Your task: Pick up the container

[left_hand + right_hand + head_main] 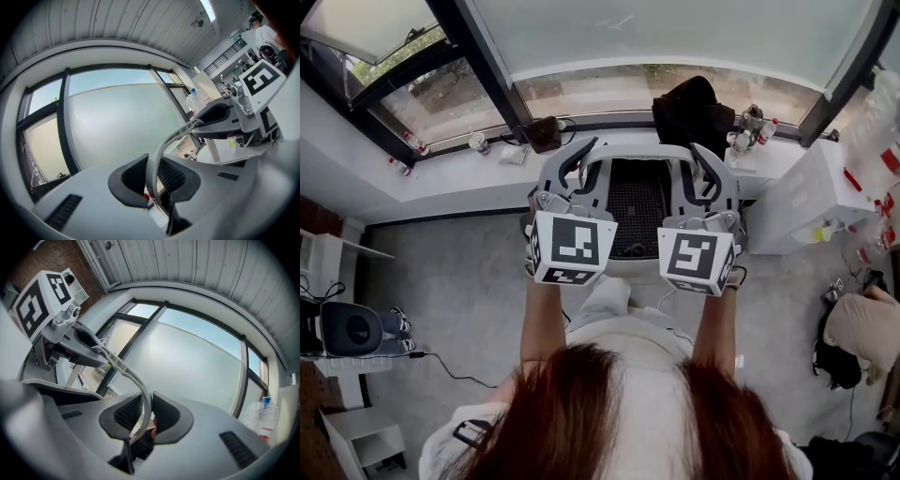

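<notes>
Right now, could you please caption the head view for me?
Left tongs and right tongs both clamp the white container before a window.

Container (637, 202) btwn L gripper (574, 164), R gripper (706, 173)

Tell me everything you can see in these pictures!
container: one, white with dark mesh inside, held up between both grippers.
bag: one, black, on the windowsill.
bottles: at least two, clear with red caps, on the sill's right.
cable: one, black, on the grey floor, left.
left gripper: one, grey, shut on the container's rim.
right gripper: one, grey, shut on the rim too.
arms: two, bare, below the grippers.
</notes>
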Action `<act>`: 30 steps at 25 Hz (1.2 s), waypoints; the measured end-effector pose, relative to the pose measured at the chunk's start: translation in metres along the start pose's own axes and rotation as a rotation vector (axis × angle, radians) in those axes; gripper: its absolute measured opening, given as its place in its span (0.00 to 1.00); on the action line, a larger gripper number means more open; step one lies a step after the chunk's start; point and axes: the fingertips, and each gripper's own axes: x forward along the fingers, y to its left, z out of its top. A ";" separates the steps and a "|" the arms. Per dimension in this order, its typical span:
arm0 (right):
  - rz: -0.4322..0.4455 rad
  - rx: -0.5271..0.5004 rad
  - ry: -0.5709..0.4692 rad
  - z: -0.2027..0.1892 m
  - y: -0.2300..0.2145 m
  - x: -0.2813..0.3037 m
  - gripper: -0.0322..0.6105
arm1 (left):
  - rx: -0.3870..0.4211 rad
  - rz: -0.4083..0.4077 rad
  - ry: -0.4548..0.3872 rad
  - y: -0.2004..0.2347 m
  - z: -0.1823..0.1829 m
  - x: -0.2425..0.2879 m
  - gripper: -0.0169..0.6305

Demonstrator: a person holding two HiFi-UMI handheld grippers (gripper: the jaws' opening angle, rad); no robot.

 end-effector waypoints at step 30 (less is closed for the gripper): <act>-0.037 -0.003 0.056 -0.020 -0.012 0.039 0.17 | 0.011 -0.057 -0.004 0.007 -0.008 0.045 0.11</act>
